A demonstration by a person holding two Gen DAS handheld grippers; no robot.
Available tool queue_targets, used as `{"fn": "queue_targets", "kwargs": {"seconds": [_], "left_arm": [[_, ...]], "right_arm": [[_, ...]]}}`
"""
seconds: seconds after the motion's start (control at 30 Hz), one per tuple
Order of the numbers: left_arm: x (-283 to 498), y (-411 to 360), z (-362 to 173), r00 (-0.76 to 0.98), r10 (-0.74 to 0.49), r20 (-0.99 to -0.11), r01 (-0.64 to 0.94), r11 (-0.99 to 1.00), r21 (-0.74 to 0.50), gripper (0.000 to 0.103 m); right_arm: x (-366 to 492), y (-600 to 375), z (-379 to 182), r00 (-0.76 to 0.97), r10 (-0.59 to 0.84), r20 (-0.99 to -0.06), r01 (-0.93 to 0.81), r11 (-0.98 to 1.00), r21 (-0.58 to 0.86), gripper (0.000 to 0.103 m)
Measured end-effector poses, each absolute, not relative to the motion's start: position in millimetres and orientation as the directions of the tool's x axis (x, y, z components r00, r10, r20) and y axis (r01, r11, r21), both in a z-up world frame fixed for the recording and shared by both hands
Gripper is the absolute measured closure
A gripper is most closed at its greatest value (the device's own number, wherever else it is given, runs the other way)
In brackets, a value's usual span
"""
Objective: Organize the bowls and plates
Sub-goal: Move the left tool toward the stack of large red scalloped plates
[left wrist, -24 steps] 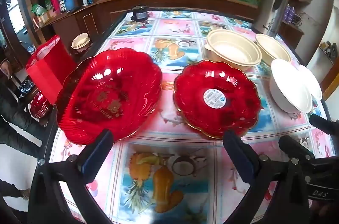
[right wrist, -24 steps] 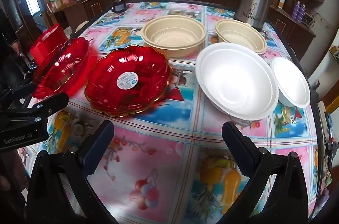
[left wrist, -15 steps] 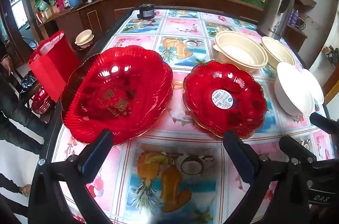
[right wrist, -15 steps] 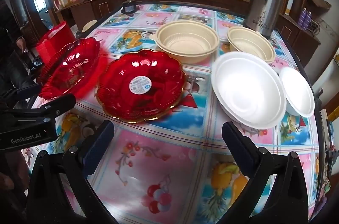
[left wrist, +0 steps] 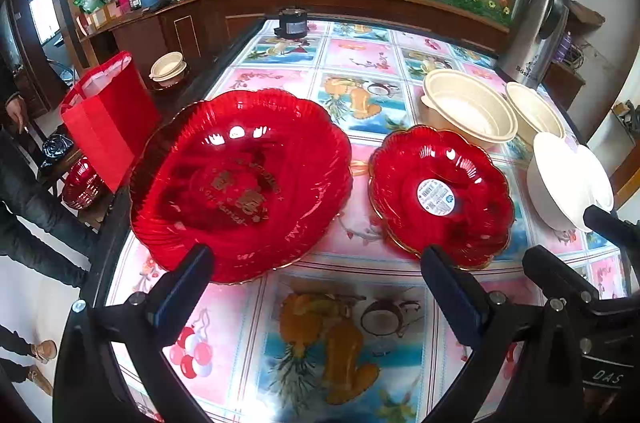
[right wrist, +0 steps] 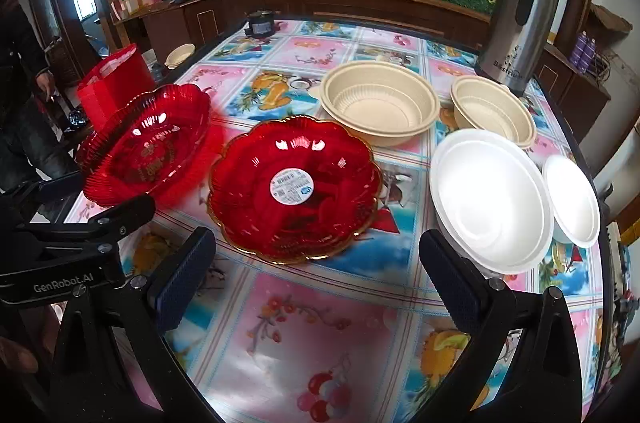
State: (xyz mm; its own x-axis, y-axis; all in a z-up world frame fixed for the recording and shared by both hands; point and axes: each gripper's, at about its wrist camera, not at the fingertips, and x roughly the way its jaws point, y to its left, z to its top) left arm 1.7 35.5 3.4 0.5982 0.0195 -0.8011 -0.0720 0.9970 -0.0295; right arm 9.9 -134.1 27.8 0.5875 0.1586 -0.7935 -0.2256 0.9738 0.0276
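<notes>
We have brought both grippers nearer the dishes over the last moment: in each wrist view the red plates and the bowls loom larger than they did, though nothing on the table (right wrist: 320,323) has shifted. We read that as the approach only, with the sorting itself not yet begun.

Our left gripper (left wrist: 316,281) hangs over the near edge with its jaws spread wide and nothing between them; our right gripper (right wrist: 316,267) is likewise wide open and empty.

The large red plate (left wrist: 240,183) sits at the table's left edge, glossy, scalloped, with gold lettering in its well. Just beside it to the right lies the small red plate (right wrist: 294,189), gold-rimmed, with a round white sticker at its centre. Behind are the large beige bowl (right wrist: 380,105) and the small beige bowl (right wrist: 494,109), side by side. At the right edge sit the large white bowl (right wrist: 490,203) and, beside it, the small white bowl (right wrist: 574,201), their rims apparently touching.
</notes>
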Motion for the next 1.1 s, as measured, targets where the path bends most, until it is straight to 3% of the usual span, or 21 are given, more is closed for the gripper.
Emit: {"fn": "queue_targets", "kwargs": {"seconds": [1.1], "left_arm": [[19,81,-7,0.558,0.063,-0.827,-0.182,0.982,-0.048,0.0]], "right_arm": [[38,-93,22,0.572,0.18,-0.8,-0.267,0.963,0.026,0.0]]}}
